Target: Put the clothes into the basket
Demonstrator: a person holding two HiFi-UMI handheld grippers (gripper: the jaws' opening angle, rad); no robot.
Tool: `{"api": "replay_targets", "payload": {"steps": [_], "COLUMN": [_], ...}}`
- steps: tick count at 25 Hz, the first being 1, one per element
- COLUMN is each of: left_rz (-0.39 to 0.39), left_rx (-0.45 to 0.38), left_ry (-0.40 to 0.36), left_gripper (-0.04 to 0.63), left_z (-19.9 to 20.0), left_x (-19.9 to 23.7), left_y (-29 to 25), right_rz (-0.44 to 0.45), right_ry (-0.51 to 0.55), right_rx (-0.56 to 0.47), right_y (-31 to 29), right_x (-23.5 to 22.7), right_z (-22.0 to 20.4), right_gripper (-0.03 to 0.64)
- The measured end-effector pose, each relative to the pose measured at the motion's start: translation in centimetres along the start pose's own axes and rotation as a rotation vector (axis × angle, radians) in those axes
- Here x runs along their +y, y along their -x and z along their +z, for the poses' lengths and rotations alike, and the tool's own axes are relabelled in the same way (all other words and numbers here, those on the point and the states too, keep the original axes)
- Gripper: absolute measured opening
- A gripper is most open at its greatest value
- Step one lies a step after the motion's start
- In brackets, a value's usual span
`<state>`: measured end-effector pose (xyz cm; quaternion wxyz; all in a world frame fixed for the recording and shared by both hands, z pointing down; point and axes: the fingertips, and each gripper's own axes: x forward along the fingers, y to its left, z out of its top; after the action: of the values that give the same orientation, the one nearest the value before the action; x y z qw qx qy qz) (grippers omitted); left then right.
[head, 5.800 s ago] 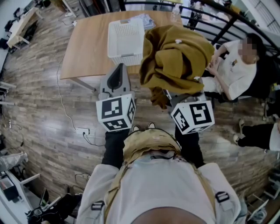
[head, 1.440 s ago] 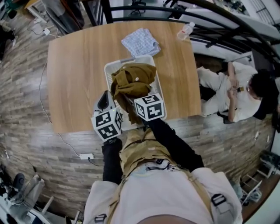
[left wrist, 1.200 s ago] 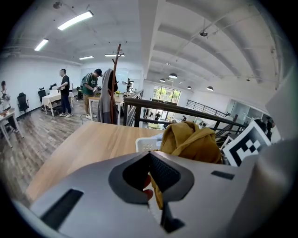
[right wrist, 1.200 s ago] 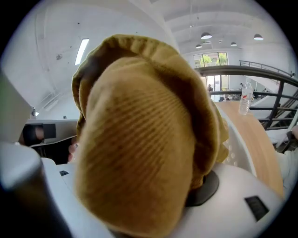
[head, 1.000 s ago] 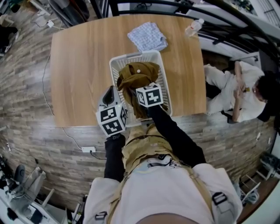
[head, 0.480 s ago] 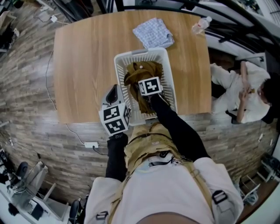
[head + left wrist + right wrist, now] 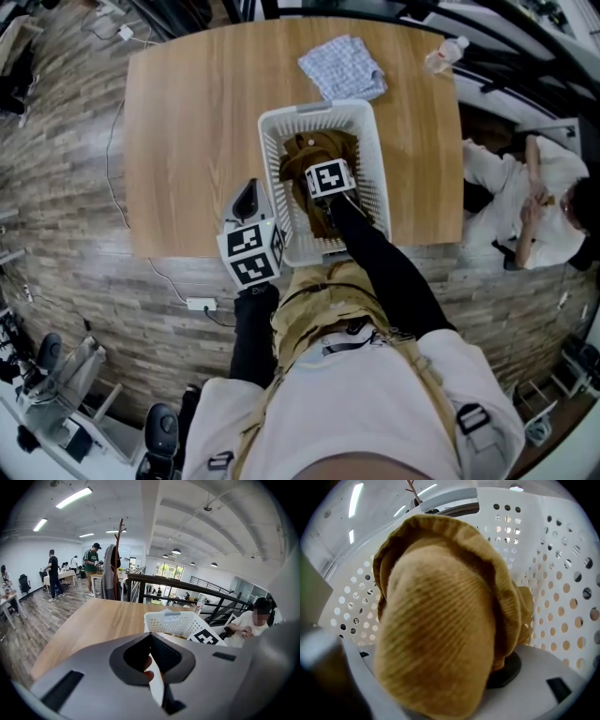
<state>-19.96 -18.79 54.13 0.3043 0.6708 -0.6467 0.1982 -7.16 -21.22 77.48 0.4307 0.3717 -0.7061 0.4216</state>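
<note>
Right gripper [image 7: 324,186] is down inside the white perforated basket [image 7: 371,165], clamped on the mustard corduroy garment [image 7: 315,150]. In the right gripper view the garment [image 7: 440,620] bulges over the jaws and hides most of them, with basket wall [image 7: 562,573] close on all sides. The garment sits in the basket, bunched ahead of and under this gripper; how much rests on the floor of the basket cannot be told.

Left gripper [image 7: 246,201] hovers just left of the basket over the near table [image 7: 192,122] edge, jaws pressed together on nothing [image 7: 152,660]. Its view shows the basket [image 7: 173,623] ahead and to the right.

Beyond the basket, ahead of the right gripper, a folded checked cloth [image 7: 343,67] lies on the table. A clear bottle [image 7: 444,56] is at the far right corner, small and blurry. A seated person [image 7: 525,206] is off to the right, partly cut off.

Compared with half a second ago, the right gripper sits lower in the basket and less garment shows above the rim. Earlier the garment hung in the air.
</note>
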Motion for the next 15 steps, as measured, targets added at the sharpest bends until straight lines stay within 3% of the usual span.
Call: {"api": "replay_targets", "payload": {"steps": [7, 15], "left_rz": [0.019, -0.005], "left_rx": [-0.011, -0.049], "left_ry": [0.007, 0.015], "left_gripper": [0.002, 0.002], "left_z": [-0.1, 0.9], "left_x": [1.1, 0.6], "left_y": [0.8, 0.9], "right_rz": [-0.041, 0.018], "right_ry": [0.006, 0.02], "right_rx": [0.049, 0.06], "right_y": [-0.8, 1.5], "right_x": [-0.5, 0.1], "right_z": [-0.9, -0.7], "right_gripper": [0.376, 0.443]}}
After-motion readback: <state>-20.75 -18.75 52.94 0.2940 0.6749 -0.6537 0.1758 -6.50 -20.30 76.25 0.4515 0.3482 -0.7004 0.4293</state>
